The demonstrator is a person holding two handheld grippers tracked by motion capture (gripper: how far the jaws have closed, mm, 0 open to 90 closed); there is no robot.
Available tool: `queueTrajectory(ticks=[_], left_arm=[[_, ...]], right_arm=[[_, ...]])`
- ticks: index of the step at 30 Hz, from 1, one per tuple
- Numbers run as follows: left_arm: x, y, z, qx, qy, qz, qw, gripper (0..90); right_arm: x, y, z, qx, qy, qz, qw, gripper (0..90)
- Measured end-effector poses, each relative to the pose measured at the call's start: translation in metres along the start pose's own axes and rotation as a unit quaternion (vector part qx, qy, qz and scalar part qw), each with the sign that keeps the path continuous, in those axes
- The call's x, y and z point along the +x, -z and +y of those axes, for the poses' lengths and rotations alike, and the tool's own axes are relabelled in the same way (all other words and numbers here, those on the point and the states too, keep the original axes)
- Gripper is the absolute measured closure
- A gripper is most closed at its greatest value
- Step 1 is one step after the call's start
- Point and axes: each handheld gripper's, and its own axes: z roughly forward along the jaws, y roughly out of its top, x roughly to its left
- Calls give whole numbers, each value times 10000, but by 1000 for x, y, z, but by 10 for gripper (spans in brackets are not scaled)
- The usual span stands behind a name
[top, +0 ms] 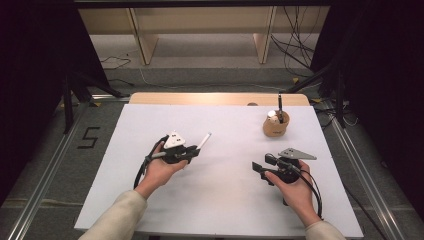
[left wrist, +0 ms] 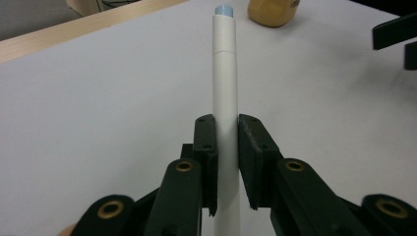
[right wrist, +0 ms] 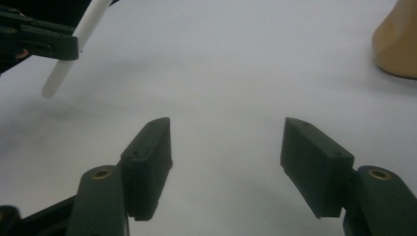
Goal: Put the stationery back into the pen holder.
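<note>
The white pen (left wrist: 225, 98) sits between the jaws of your left gripper (left wrist: 226, 147), pinched about midway along its barrel, its pale blue tip pointing away from you toward the wooden cup (left wrist: 272, 12). In the high view the pen (top: 203, 141) sticks out up and to the right of that gripper (top: 192, 150), held clear of the white table (top: 225, 200). The right gripper view catches the pen (right wrist: 74, 49) from the side, its lower end hanging free below the jaws.

The cup (top: 276, 125) stands near the far right of the table, well apart from the pen, and already holds a dark pen (top: 280, 107) upright plus something pale I can't make out.

Your right gripper (right wrist: 226, 157) is spread wide with nothing between its jaws, resting low over the table (right wrist: 221, 73) in front of your right hand (top: 295, 187).

My guess is that the pen is headed for the cup. Watch these risks:

- The barrel is smooth and round, and the pads hold only a short stretch of it. A quick swing could make it pivot or slide out.
- The dark pen takes up part of the cup's mouth. Come in tilted and your tip may knock it, or catch the rim.
- The cup looks light; a push on its side could tip it or shove it toward the table's edge.
- Your right gripper lies near the path. Keep it still, or use it to steady the cup.
</note>
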Motion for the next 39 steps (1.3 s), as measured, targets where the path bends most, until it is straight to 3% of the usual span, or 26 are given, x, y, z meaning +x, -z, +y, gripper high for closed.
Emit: queueTrajectory(ticks=[7, 19, 39], left_arm=[[-25, -12, 5, -35, -125, -236, 9996, 784], [-52, -31, 8, 9, -309, -458, 9985, 784], [-71, -43, 9, -1, -438, -577, 9974, 784]], right_arm=[[11, -9, 7, -82, -44, 155, 9998, 378], [28, -27, 20, -239, -104, 454, 9986, 406], [34, -36, 27, -378, -410, 675, 9962, 429]])
